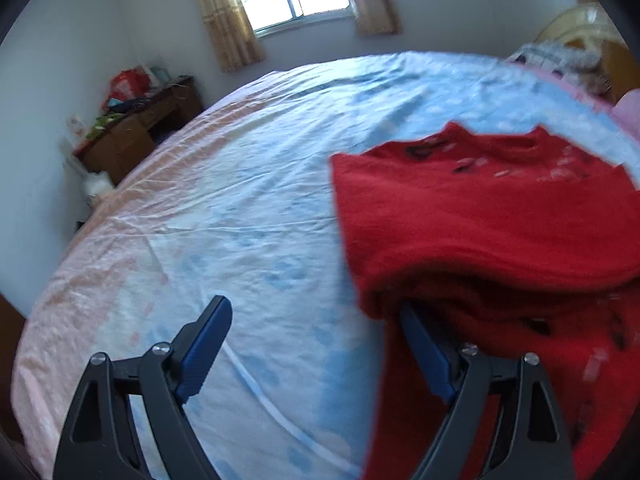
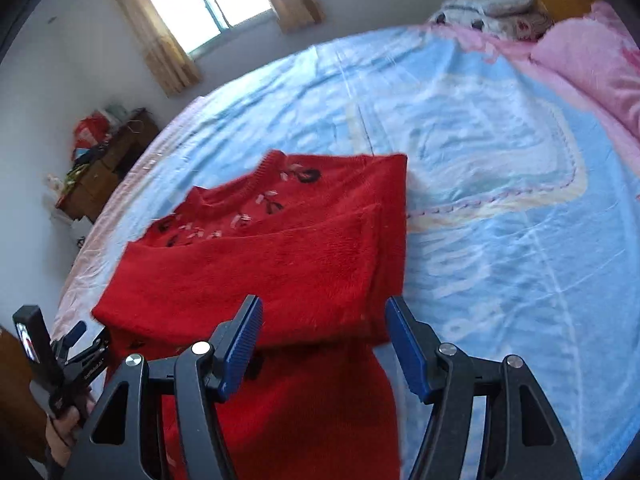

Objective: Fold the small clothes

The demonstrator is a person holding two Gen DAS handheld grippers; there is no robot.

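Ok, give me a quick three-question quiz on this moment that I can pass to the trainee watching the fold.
1. True or false: the red sweater lies on the bed sheet with its sleeves already folded across its body.
2. Multiple choice: in the left wrist view, what sits between the fingers of the left gripper? A) a sleeve cuff B) only bare sheet C) a pillow
3. Fill in: the right gripper hovers over the sweater's ____ half, the end away from the collar.

Key: 1 true; 2 B; 3 lower
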